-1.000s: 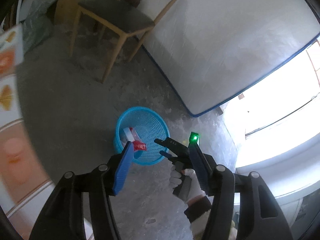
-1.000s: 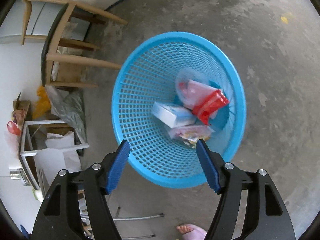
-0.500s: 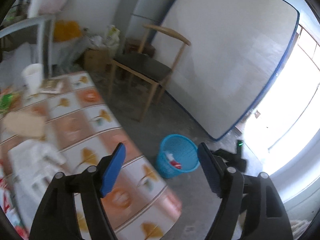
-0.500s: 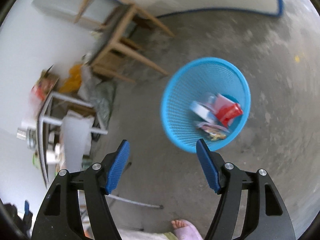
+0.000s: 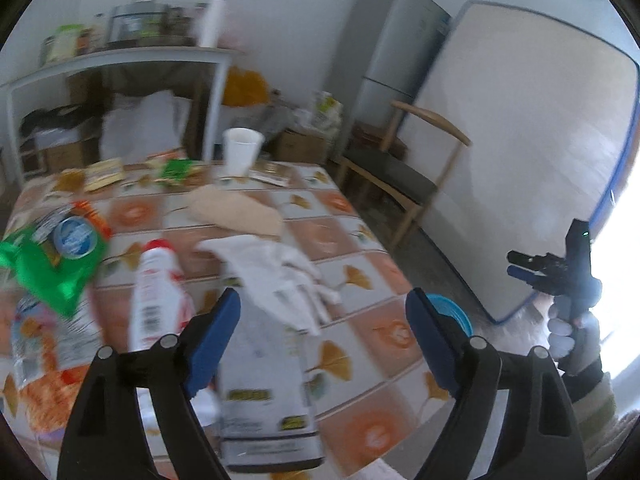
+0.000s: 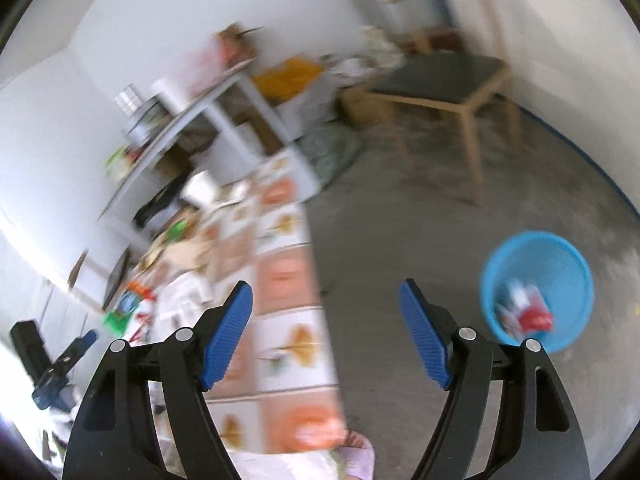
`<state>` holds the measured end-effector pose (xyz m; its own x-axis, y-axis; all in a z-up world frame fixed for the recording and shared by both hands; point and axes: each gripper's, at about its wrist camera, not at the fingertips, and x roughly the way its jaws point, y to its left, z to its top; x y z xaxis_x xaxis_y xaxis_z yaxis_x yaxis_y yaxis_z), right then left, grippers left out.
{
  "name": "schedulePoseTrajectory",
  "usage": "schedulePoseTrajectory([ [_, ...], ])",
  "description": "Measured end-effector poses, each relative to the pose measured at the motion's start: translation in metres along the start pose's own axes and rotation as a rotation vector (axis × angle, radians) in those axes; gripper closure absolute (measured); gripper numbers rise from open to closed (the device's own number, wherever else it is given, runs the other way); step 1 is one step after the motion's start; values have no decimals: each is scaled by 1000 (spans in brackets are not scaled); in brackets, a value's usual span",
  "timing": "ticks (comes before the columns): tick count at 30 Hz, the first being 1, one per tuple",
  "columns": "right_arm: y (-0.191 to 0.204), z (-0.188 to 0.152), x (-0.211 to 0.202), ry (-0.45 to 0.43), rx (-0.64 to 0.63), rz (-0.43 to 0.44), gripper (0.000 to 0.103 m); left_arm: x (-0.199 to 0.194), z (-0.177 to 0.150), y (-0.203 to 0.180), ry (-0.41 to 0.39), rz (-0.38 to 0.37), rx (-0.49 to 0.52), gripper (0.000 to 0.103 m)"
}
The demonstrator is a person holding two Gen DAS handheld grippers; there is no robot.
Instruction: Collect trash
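Left gripper (image 5: 322,314): jaws apart, nothing between the blue pads; it hangs over the near half of the table (image 5: 376,328), pointed across the cloth.
Green bag (image 5: 44,272): far left of the left claw, on the table edge, with a round blue-lidded item (image 5: 74,236) lying on it.
Orange-printed wrapper (image 5: 44,364): near left corner, left of the left finger (image 5: 212,332).
White bottle with red cap (image 5: 154,288): lying on its side just left of the left finger, cap pointing away.
Grey-white packet (image 5: 264,396): directly under the gap between the fingers, nearest of all the litter.
Crumpled white tissue (image 5: 280,276): just beyond the packet, ahead of the open claw.
Beige paper (image 5: 236,212): farther on, mid-table.
White cup (image 5: 241,152): upright at the far edge.
Blue basket (image 5: 452,310): on the floor past the table's right edge, partly behind the right finger (image 5: 430,340) in the left wrist view.
Right gripper (image 6: 326,336): jaws apart and empty, held over the table's edge and the concrete floor (image 6: 400,240).
Basket from the right wrist view (image 6: 536,292): on the floor to the right of the claw, well apart from it, with red and white wrappers (image 6: 528,316) inside.
Chair (image 6: 444,76): beyond the basket, by the wall.
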<state>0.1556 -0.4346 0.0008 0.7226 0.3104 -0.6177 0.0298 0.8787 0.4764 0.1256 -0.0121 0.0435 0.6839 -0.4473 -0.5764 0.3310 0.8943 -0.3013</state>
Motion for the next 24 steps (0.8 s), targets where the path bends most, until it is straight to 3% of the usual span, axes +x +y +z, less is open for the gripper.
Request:
schedulePoseTrajectory([
  [11,147,-1,73,183,-259,155,30,-31,-23,49,-58,36,-75,20],
  [20,234,-25,142,320,-422,171,30,-43,-38,78,-82,2,-117,20],
  [24,254,-29,176,368,-416,173,30,-45,-40,88,-80,-10,-133,20],
])
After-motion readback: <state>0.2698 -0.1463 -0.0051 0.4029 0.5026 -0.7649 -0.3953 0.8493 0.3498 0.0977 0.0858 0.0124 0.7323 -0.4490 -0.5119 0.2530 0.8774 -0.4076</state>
